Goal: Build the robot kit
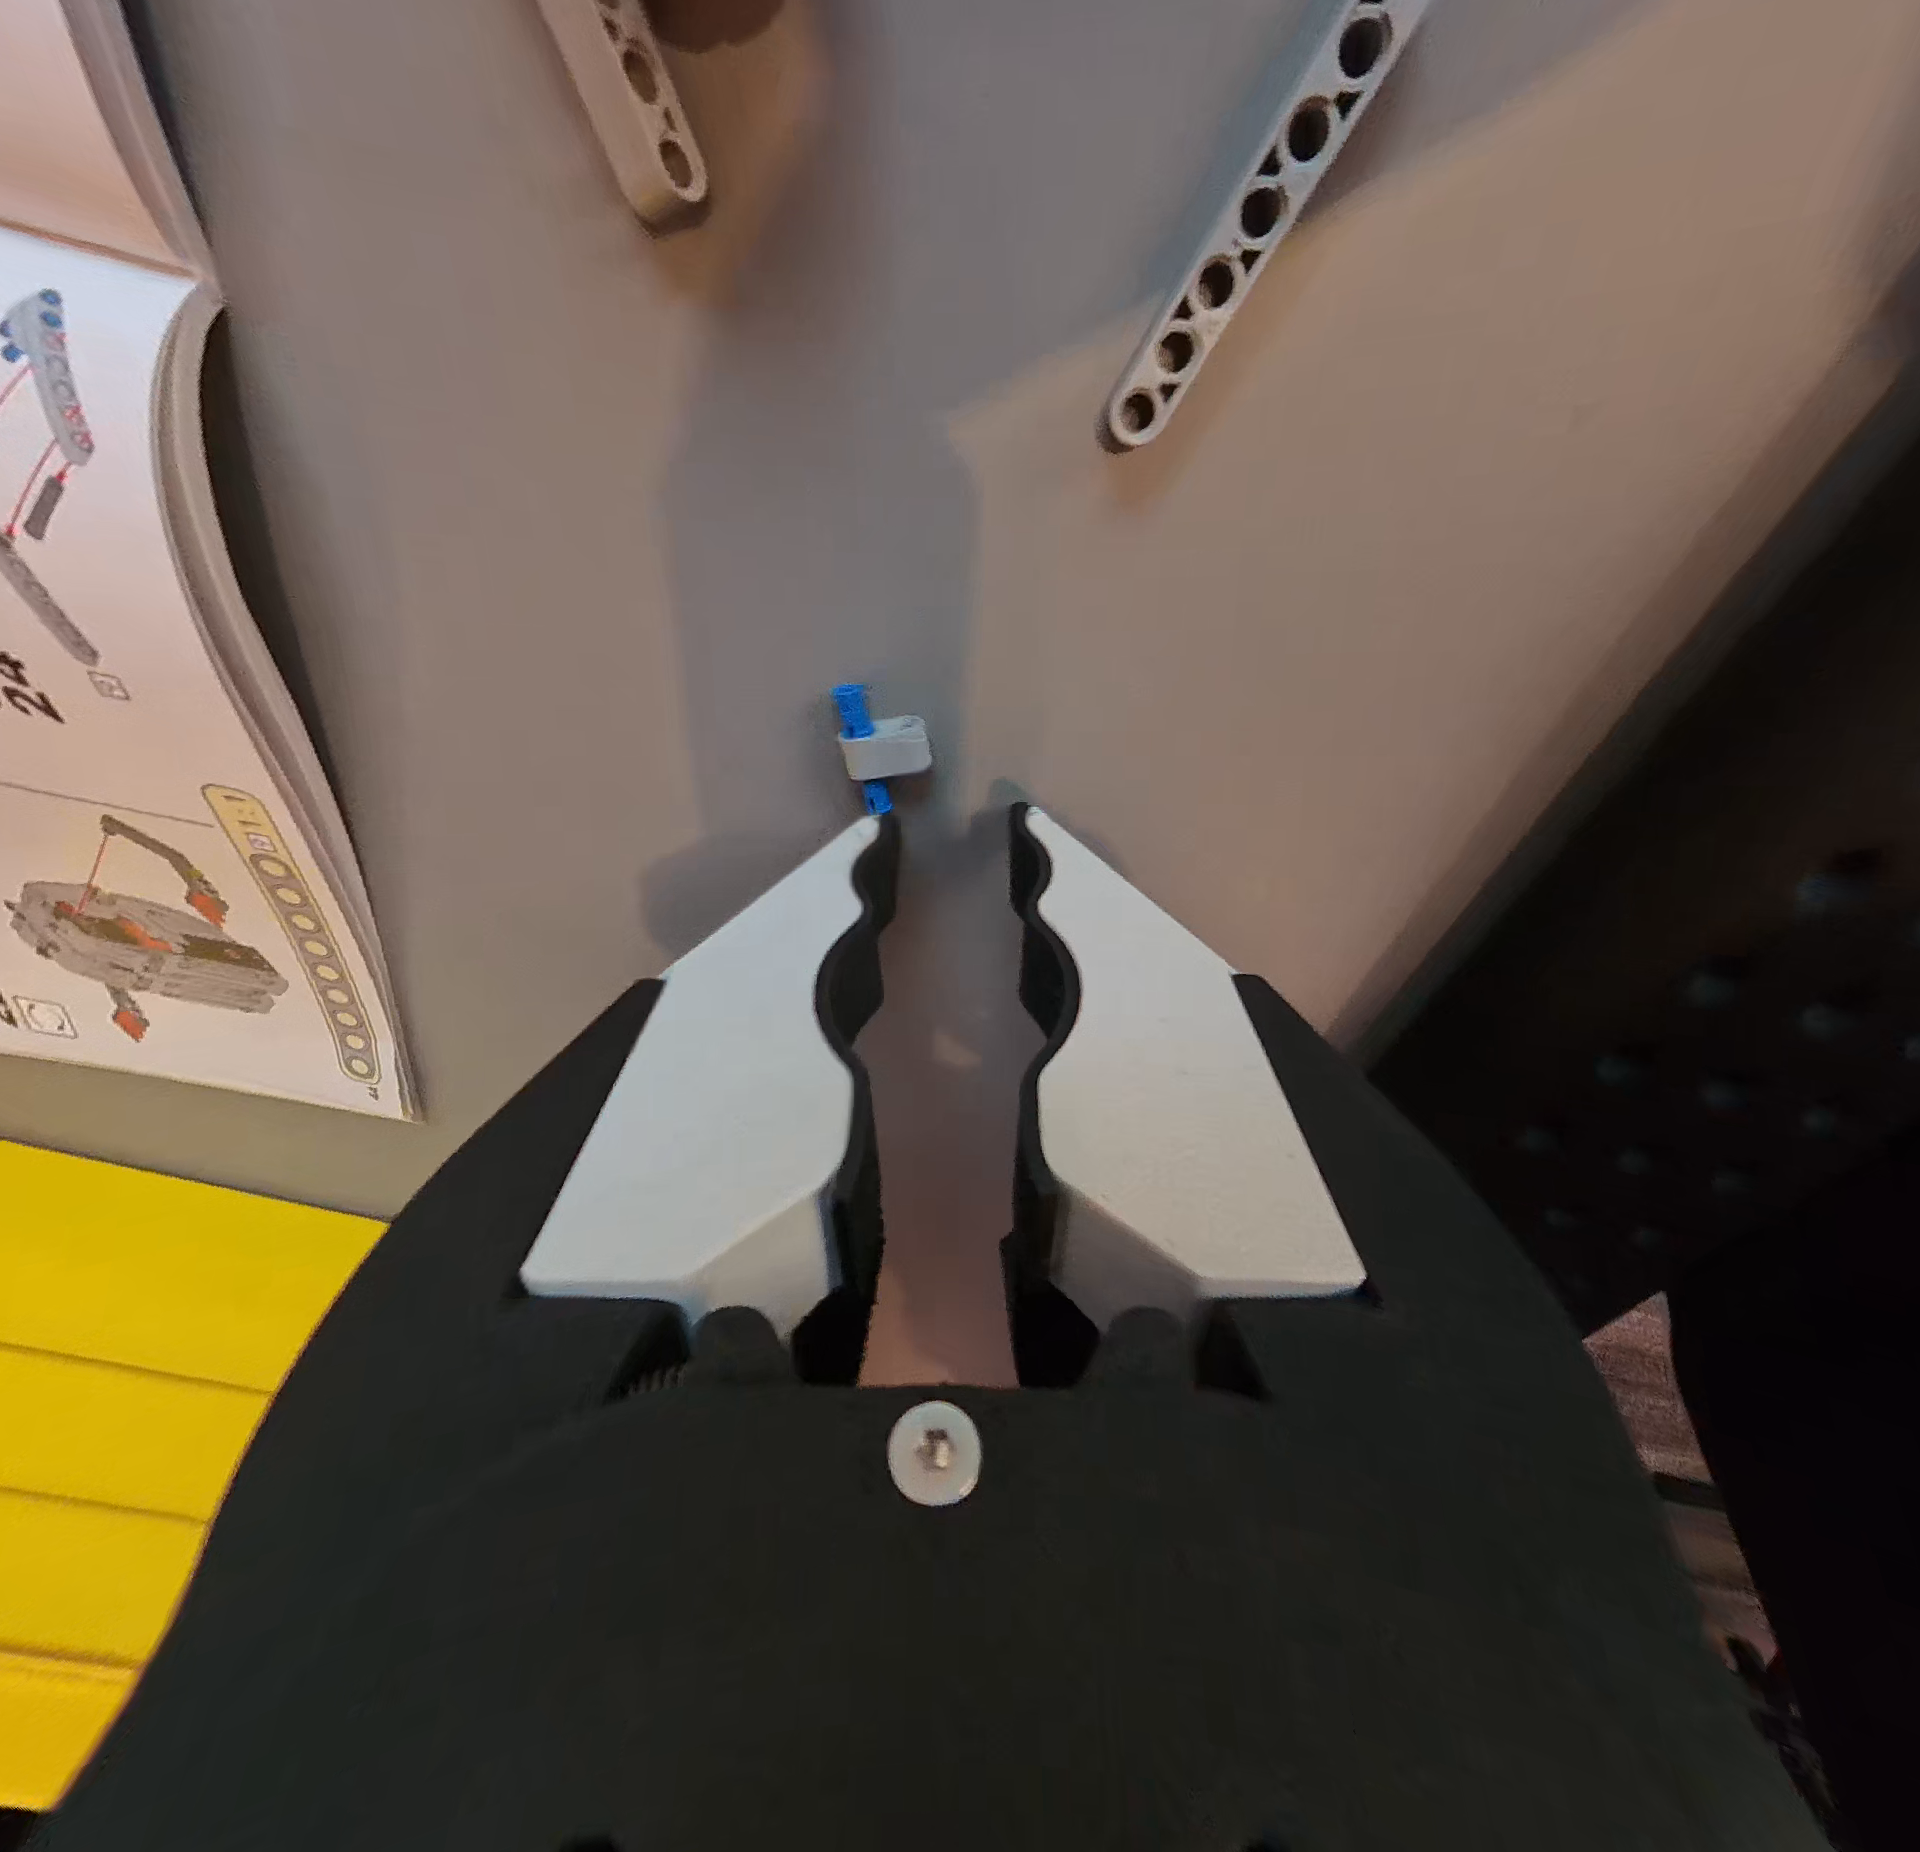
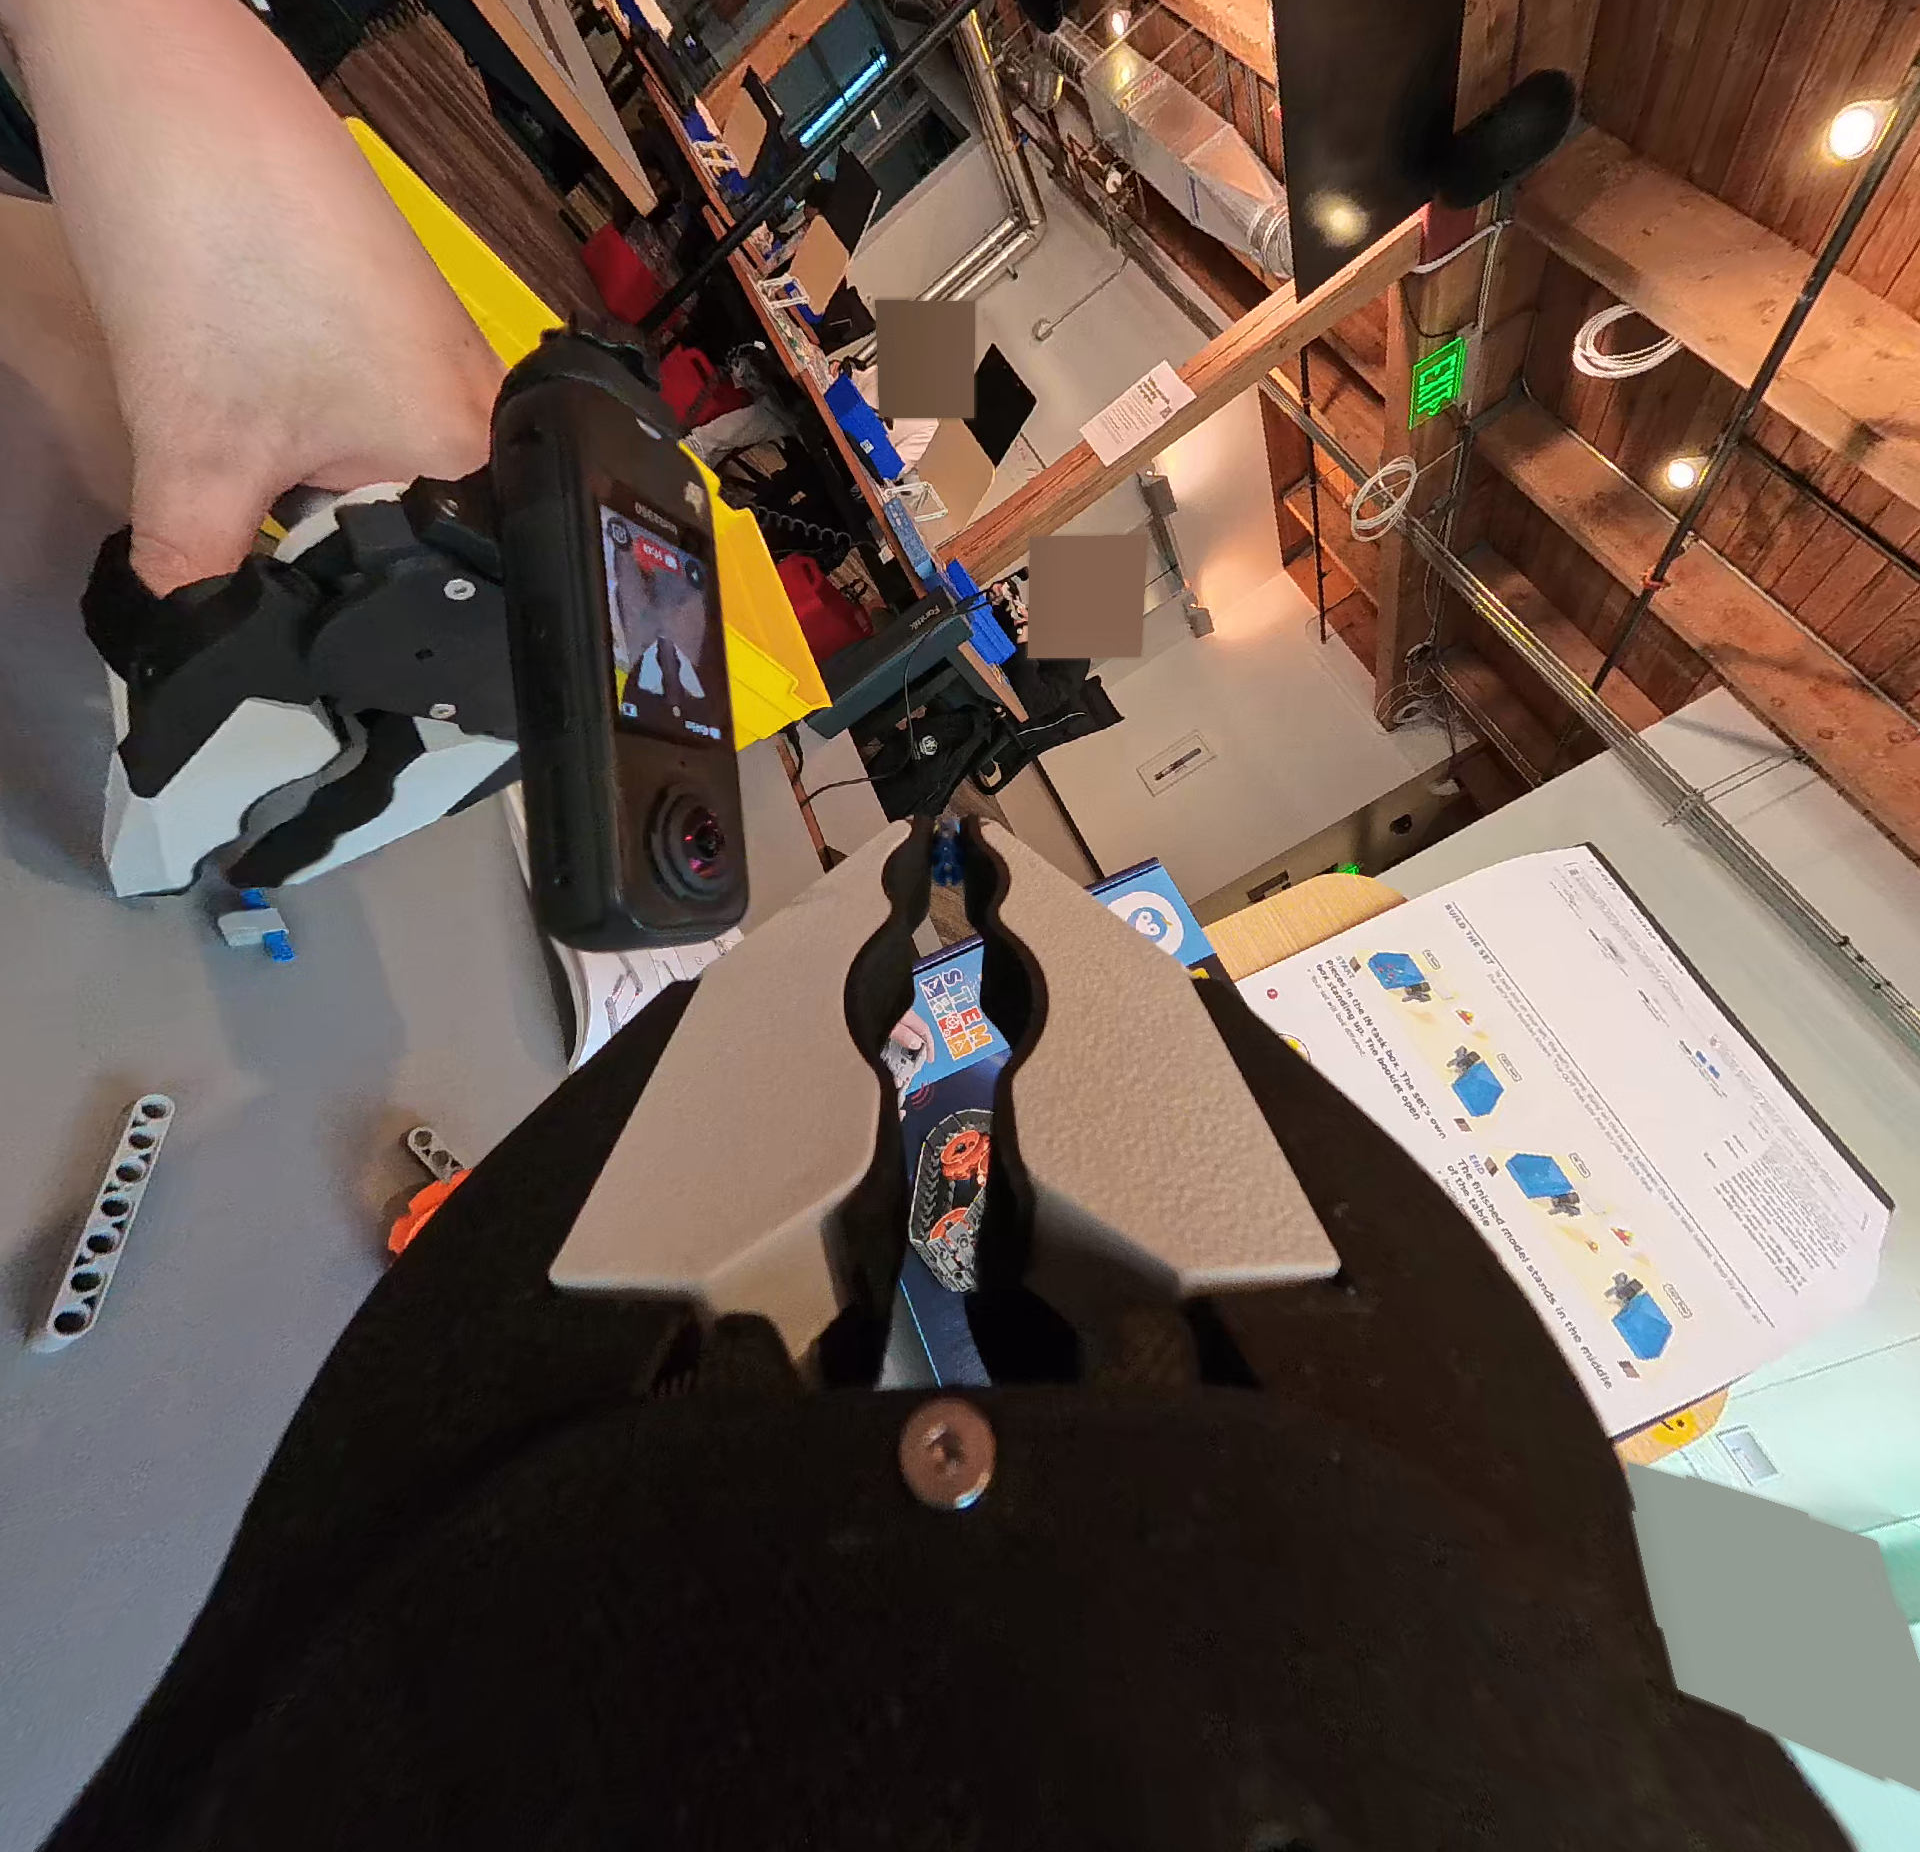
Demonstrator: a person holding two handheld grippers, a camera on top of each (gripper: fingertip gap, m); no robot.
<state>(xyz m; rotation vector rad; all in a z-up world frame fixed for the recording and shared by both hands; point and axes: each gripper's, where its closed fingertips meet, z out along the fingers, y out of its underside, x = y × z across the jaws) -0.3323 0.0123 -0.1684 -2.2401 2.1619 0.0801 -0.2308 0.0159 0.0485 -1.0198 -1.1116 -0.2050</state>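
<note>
Grey tabletop (image 1: 499,452) fills the left wrist view, with an open instruction booklet (image 1: 156,763) at nine o'clock and a yellow bin (image 1: 135,1387) at seven o'clock. The left gripper (image 1: 948,815) hangs low over the table, its jaws parted with bare surface between them. A small grey connector with a blue pin (image 1: 878,742) lies on the table just beyond the left fingertip, at about eleven o'clock from the gap, outside the jaws; whether it touches the tip is unclear. Two grey holed beams lie farther off: a long beam (image 1: 1278,181) at one o'clock and a short beam (image 1: 644,77) at twelve. In the right wrist view, the right gripper (image 2: 943,846) is raised toward a workshop with wooden beams, its jaws nearly closed on a small blue piece (image 2: 943,855) at the tips. A printed sheet (image 2: 1558,1127) lies at three o'clock.
</note>
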